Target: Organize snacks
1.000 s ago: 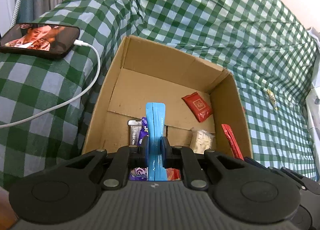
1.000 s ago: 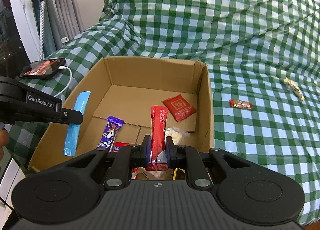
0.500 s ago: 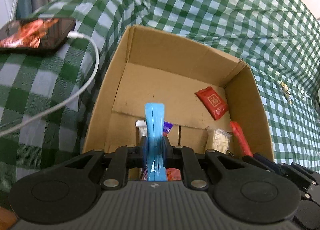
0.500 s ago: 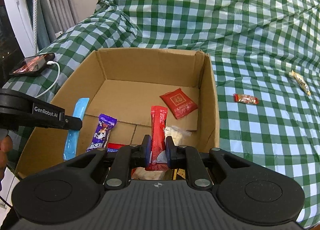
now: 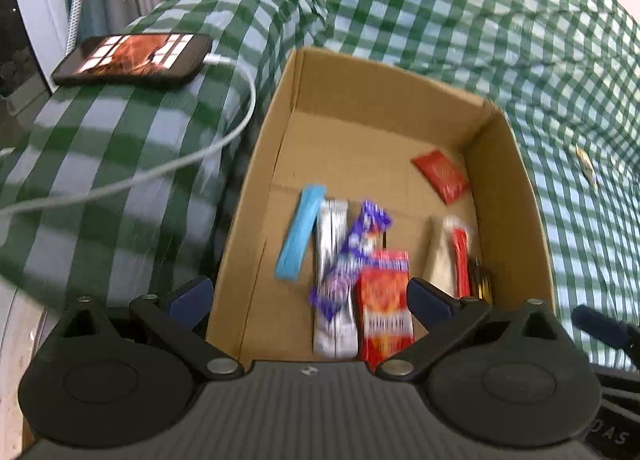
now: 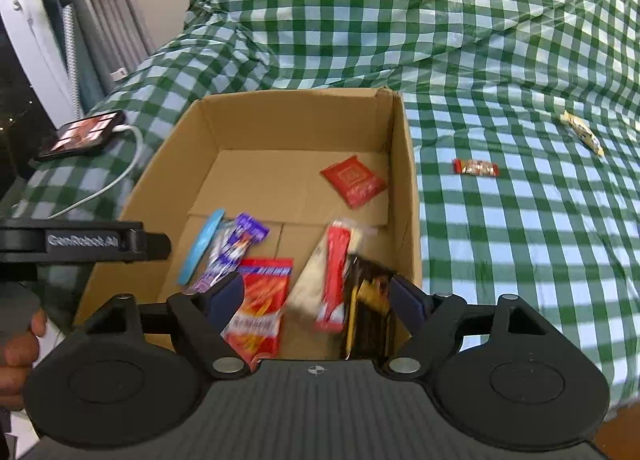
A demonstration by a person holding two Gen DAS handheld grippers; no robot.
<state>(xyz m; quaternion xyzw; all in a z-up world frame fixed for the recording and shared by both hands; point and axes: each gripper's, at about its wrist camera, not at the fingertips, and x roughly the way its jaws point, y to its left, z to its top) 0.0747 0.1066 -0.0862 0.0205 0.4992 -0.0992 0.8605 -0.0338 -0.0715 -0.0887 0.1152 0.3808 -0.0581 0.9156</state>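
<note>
light: bright, even daylight, soft shadows inside the cardboard box (image 5: 496, 164) | blur: motion smear on the snacks (image 5: 360, 260) and checked cloth (image 5: 120, 164) | distortion: fisheye bending, dark corners | glare: faint sheen on cloth

Both grippers are showing the same build. The left gripper (image 5: 308, 300), seen above the cardboard box (image 5: 500, 188), is wearing a matte black body with a ribbed grey panel at its centre, two round raised discs at either side, angled black linkage arms with silver pivot screws, and dark blue pads on its fingers (image 5: 190, 296). The right gripper (image 6: 318, 296) is carrying identical parts. Left of the box, the other gripper's black side is bearing white "GenRobot.AI" lettering (image 6: 82, 241).
</note>
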